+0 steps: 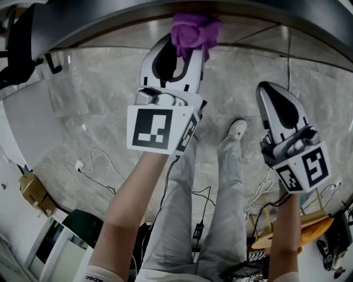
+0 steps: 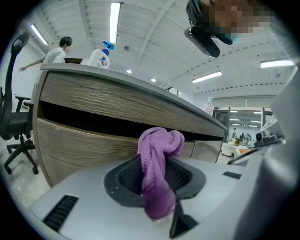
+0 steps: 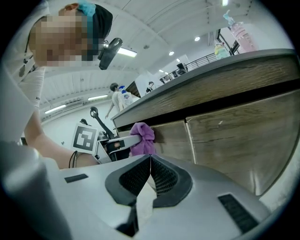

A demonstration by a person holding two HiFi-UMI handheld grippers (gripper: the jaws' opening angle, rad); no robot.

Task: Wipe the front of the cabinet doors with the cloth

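Observation:
My left gripper (image 1: 185, 49) is shut on a purple cloth (image 1: 194, 30), whose bunched end sticks out past the jaws and presses against the wood-grain cabinet door (image 2: 89, 140) just under the counter edge. The cloth (image 2: 157, 173) fills the left gripper view between the jaws, and the right gripper view also catches the cloth (image 3: 142, 138) against the cabinet front. My right gripper (image 1: 273, 93) is shut and holds nothing; it hovers to the right, apart from the doors (image 3: 225, 140). Its jaws meet in the right gripper view (image 3: 150, 161).
A grey countertop (image 1: 165, 11) overhangs the doors, with a spray bottle (image 2: 100, 57) on it. The person's legs and shoe (image 1: 237, 130) stand on the marble floor below. Cables (image 1: 94, 165) lie on the floor. An office chair (image 2: 16, 126) stands at the left.

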